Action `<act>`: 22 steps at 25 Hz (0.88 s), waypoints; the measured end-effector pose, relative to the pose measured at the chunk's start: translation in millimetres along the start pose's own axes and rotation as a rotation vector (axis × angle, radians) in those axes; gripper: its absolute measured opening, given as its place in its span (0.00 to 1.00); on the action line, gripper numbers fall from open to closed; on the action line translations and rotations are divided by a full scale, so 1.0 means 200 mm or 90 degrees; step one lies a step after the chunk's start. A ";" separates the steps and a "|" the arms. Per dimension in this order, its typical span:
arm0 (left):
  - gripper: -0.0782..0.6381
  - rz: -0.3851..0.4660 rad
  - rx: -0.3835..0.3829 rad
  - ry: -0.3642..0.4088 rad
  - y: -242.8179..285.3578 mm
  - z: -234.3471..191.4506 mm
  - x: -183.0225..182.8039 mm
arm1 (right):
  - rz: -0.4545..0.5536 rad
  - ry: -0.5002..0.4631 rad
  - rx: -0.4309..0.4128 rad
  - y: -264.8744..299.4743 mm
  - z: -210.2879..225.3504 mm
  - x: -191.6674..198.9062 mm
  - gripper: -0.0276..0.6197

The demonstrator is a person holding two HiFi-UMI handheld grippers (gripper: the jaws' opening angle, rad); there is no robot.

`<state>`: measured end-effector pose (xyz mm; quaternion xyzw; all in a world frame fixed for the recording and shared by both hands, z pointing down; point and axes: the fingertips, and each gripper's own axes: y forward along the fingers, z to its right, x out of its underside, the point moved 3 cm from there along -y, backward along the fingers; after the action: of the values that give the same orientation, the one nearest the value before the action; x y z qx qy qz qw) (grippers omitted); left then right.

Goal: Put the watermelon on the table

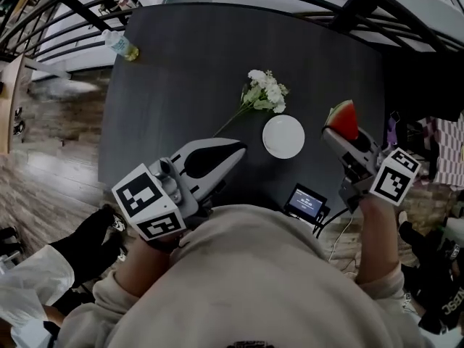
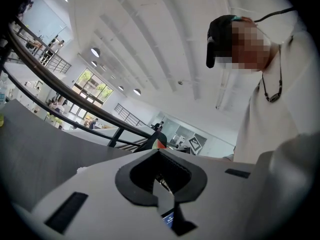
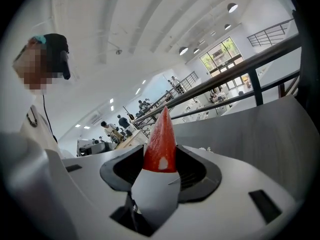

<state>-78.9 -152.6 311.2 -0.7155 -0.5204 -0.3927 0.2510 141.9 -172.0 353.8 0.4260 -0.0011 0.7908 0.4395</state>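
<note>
- The person's pale sweatshirt [image 1: 254,281] is filling the near side of the head view, below the white plate [image 1: 283,136].
- The left gripper [image 1: 233,151] is hovering just left of the plate. Its fingers are pressing together with nothing between them.
- The right gripper [image 1: 339,140] is reaching in to the right of the plate. Its fingers are clamping the pale rind end of the watermelon [image 1: 344,119] slice.
- The red tip of the watermelon is sticking out past the fingertips and pointing away from the person.
- The plate is lying empty on the dark table [image 1: 181,71].
- A sprig of white flowers [image 1: 264,91] is lying just beyond the plate, its stem trailing toward the left gripper.
- A small lit screen [image 1: 306,201] is standing on the near side of the plate, at the table's edge.
- A plastic bottle [image 1: 119,44] is lying well apart from the plate, at the far left corner.
</note>
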 end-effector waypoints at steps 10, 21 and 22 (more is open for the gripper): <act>0.12 0.001 -0.026 0.003 -0.09 0.00 0.04 | -0.061 0.003 0.011 0.13 0.12 0.13 0.37; 0.12 -0.022 -0.025 -0.027 -0.07 -0.01 0.11 | -0.128 0.013 0.032 0.21 0.27 0.31 0.37; 0.12 -0.026 -0.022 -0.030 -0.06 0.00 0.12 | -0.134 0.015 0.033 0.21 0.28 0.32 0.37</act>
<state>-87.6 -136.0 329.9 -0.7178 -0.5341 -0.3897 0.2181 134.4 -175.2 449.1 0.4254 0.0694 0.7453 0.5086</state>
